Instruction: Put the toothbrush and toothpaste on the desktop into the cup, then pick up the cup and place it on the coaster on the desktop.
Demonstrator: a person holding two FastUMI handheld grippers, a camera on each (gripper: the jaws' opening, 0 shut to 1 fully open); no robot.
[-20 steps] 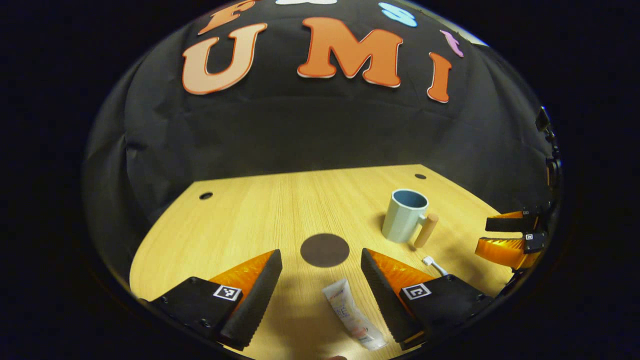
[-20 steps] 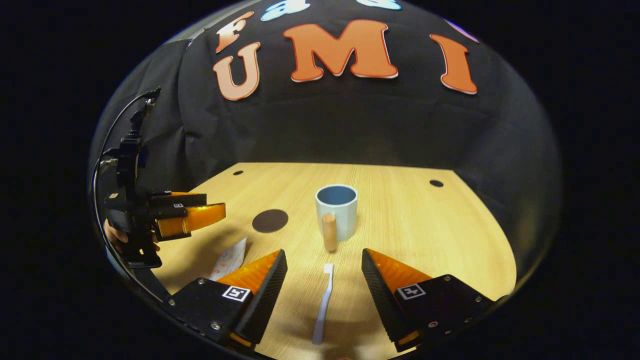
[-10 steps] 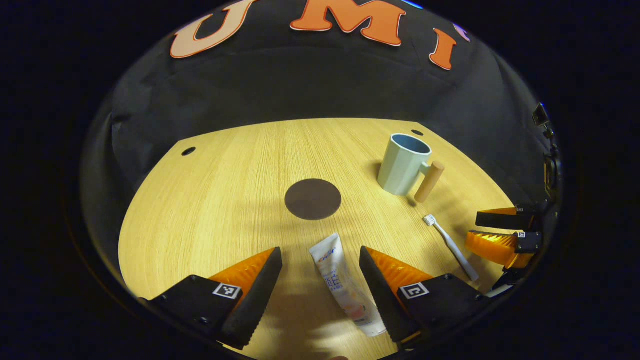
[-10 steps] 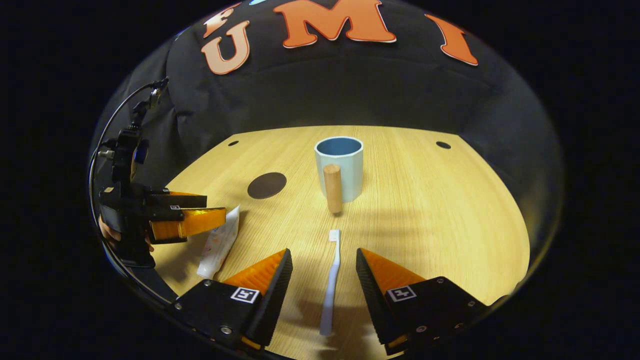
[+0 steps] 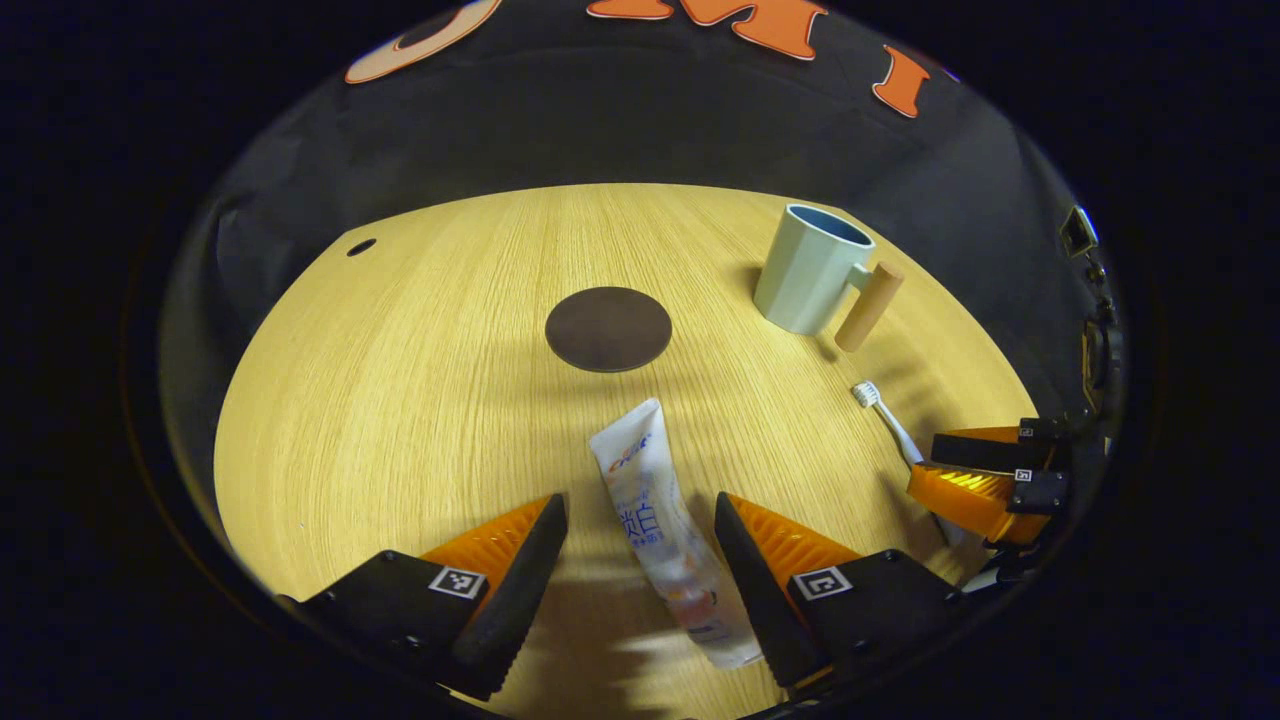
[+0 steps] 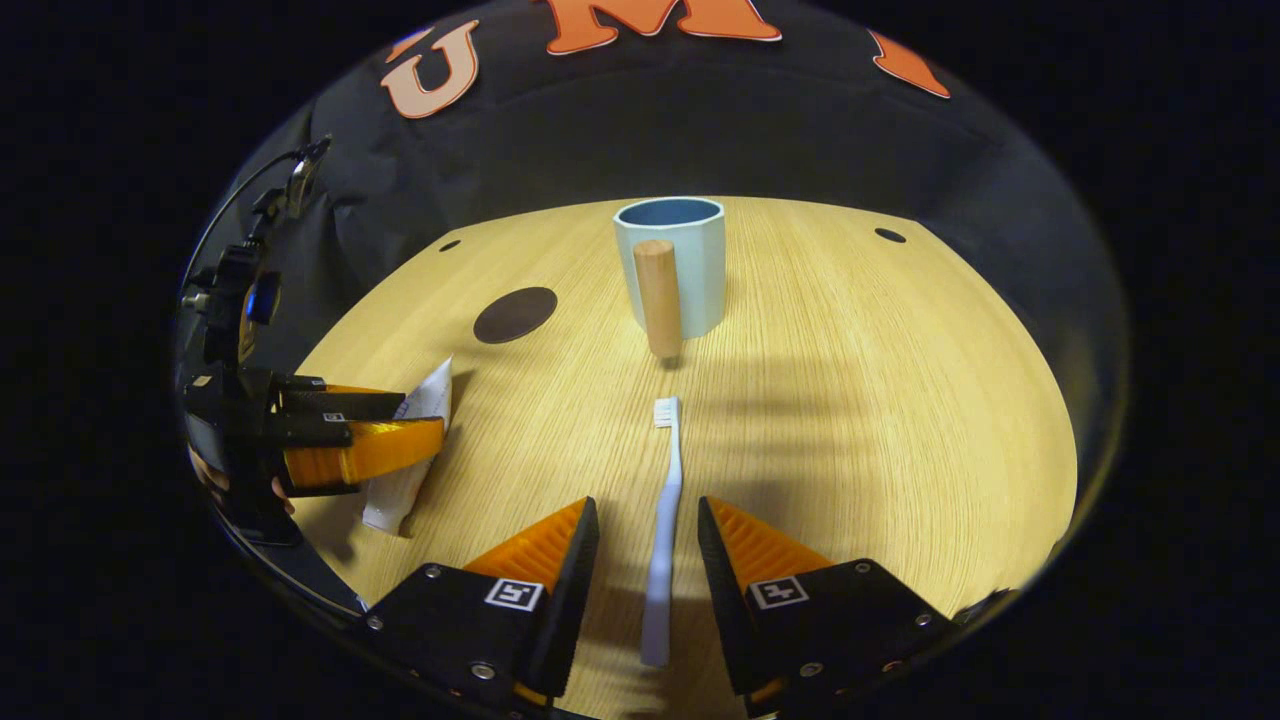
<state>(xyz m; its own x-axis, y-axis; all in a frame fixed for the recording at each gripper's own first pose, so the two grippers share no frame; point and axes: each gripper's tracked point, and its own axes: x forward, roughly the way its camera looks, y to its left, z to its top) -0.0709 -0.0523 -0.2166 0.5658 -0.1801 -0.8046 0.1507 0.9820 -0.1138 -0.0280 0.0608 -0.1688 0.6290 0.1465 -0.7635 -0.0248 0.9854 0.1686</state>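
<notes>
- The toothpaste tube point(image 5: 660, 540) lies flat on the wooden desktop point(image 5: 400, 380), crimped end toward the coaster point(image 5: 608, 329), its capped end between the left gripper point(image 5: 640, 540)'s fingers; over the last second the gripper has come down over it, so the tube now sits deeper in the gap
- Left gripper's jaws are spread wide; the tube lies close to the right-hand finger, though I cannot tell whether they touch, and nothing is pinched yet
- The white toothbrush point(image 6: 665, 510) lies bristles toward the cup point(image 6: 680, 262), handle running back between the right gripper point(image 6: 648, 545)'s fingers
- Those fingers have narrowed noticeably compared with a second ago and now stand just beside the handle on both sides, with a sliver of gap visible, so not yet clamped
- The pale blue cup stands upright and empty, wooden handle point(image 6: 659, 297) facing the right gripper; the dark round coaster lies bare, apart from the cup
- Judgement: both grasps are imminent, the toothbrush first; neither item has yet been lifted
</notes>
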